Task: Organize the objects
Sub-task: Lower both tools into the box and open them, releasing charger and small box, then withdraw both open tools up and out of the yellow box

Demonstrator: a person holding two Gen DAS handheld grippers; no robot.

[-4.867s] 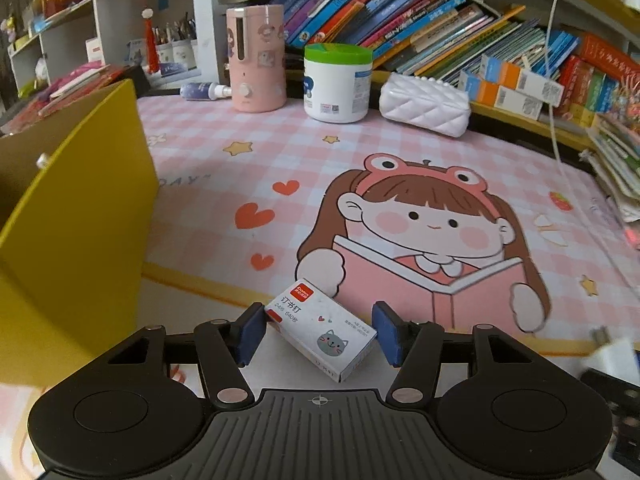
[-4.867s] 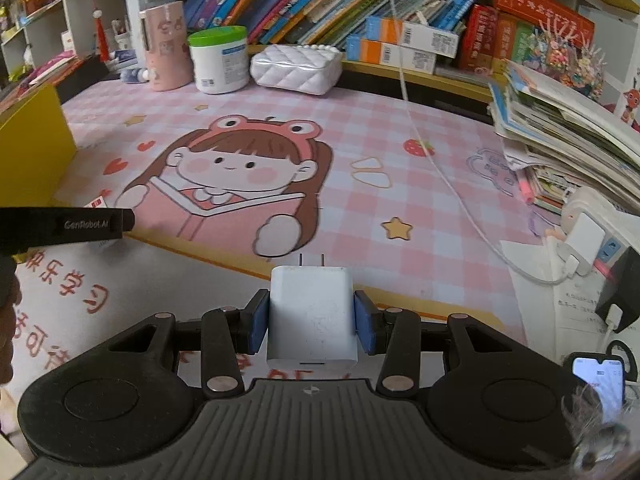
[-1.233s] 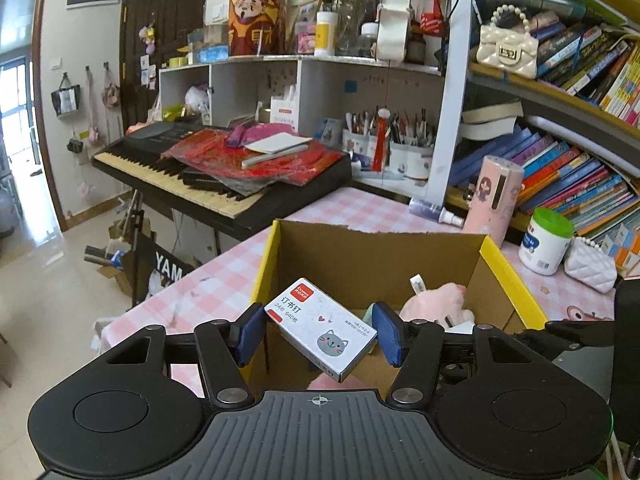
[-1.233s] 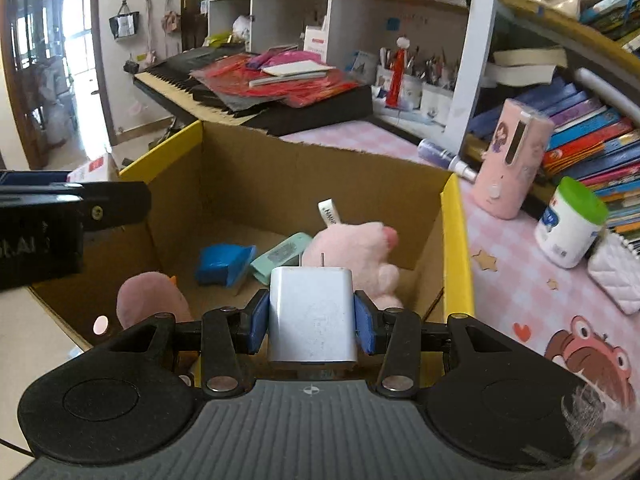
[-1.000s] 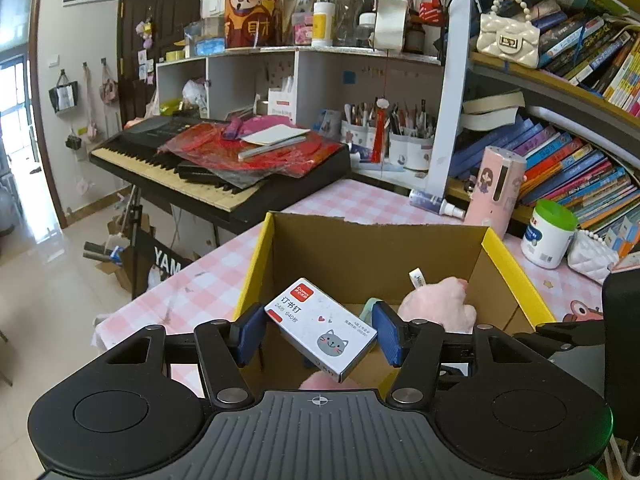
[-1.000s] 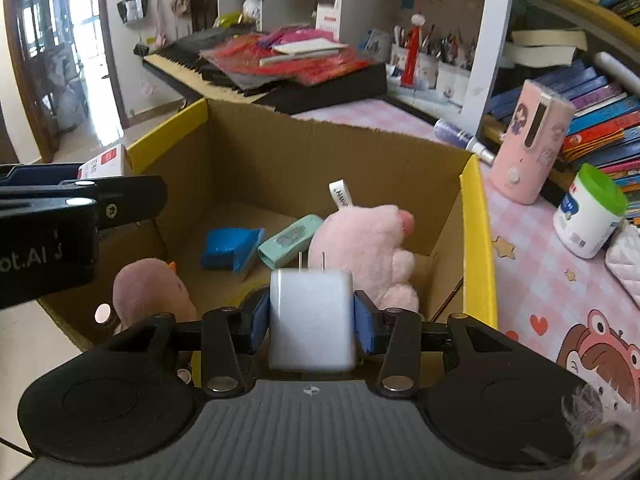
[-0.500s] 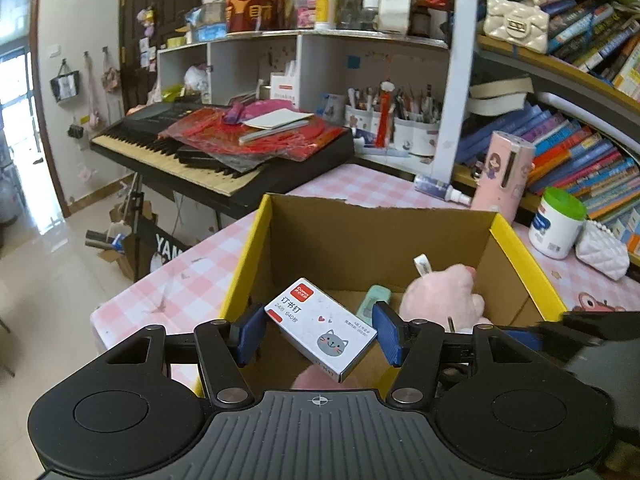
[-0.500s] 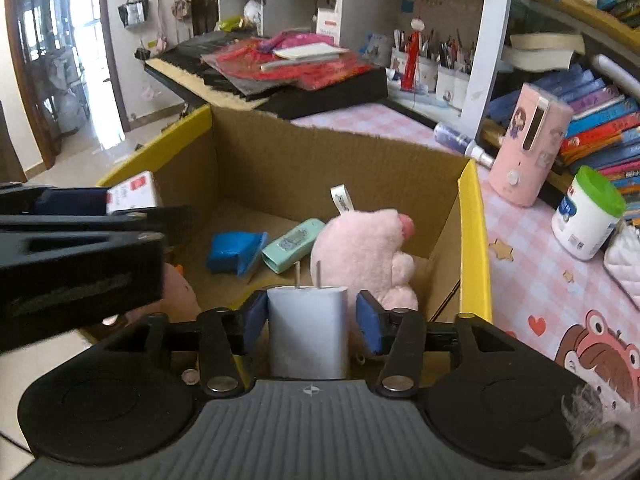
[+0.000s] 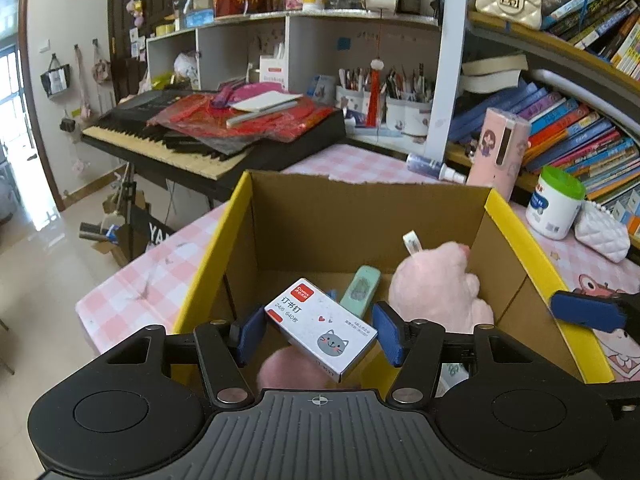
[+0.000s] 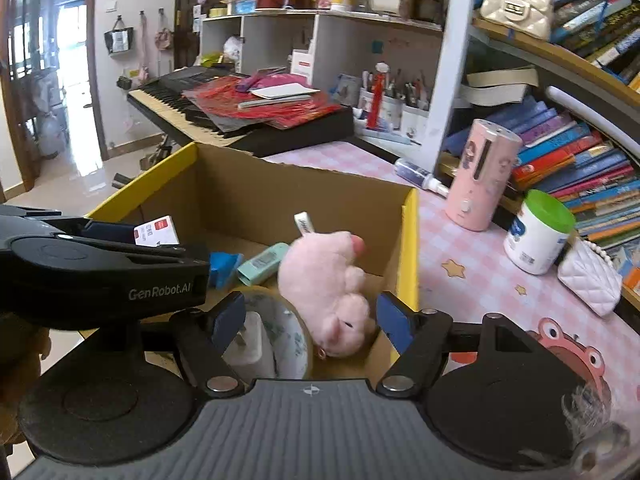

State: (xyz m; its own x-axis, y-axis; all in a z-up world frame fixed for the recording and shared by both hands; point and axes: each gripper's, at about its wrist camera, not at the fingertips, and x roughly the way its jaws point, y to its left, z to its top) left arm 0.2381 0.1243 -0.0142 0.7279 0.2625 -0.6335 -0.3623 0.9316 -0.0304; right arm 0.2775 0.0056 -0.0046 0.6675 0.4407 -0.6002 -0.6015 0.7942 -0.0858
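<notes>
My left gripper (image 9: 320,330) is shut on a white staple box (image 9: 320,328) with a cat print, held over the open cardboard box (image 9: 360,204) with yellow flaps. My right gripper (image 10: 310,320) is open and empty above the same box (image 10: 304,196). The white charger (image 10: 250,346) lies in the box beside a roll of tape (image 10: 292,338). A pink plush (image 10: 332,280), a mint case (image 10: 262,264) and a blue item (image 10: 224,266) also lie inside. The left gripper with the staple box (image 10: 156,230) shows at the left of the right wrist view.
A pink cylinder (image 10: 482,172), a green-lidded jar (image 10: 538,230) and a white quilted pouch (image 10: 588,280) stand on the pink checked table by the bookshelf. A keyboard (image 9: 208,132) piled with red papers sits behind the box. The table edge drops to the floor at left.
My right gripper has opened and the white charger has dropped into the box. My left gripper still holds the staple box over the box and has moved slightly closer.
</notes>
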